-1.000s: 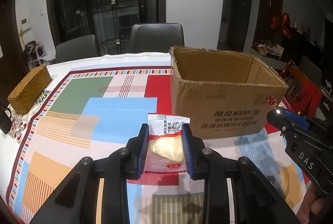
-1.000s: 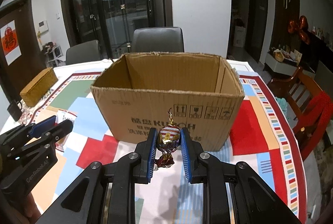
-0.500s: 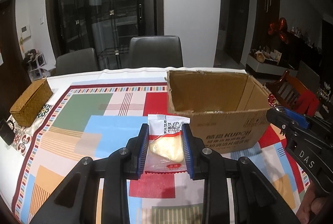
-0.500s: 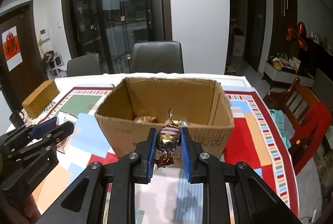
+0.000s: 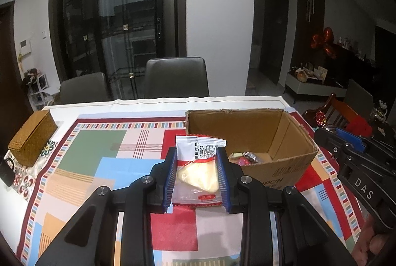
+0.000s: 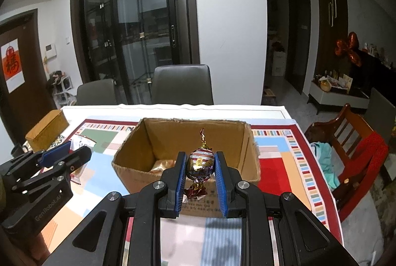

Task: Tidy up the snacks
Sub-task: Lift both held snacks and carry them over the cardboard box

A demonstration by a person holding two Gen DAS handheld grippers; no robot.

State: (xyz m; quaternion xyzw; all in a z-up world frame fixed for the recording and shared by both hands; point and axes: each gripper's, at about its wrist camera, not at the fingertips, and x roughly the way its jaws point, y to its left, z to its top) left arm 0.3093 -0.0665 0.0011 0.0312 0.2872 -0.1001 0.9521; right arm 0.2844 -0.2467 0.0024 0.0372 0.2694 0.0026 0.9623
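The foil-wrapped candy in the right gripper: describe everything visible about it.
The candy is a round sweet in shiny foil, striped red, silver and gold, with darker purplish patches. One twisted end stands up as a thin gold-red tail; the other hangs crumpled and red below. It is held upright, off the table, pinched at its sides between the blue pads of the right gripper, in front of the open cardboard box.

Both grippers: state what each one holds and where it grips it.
Left gripper pinches a white snack packet by its side edges. Right gripper clamps a foil-wrapped candy across its round middle.
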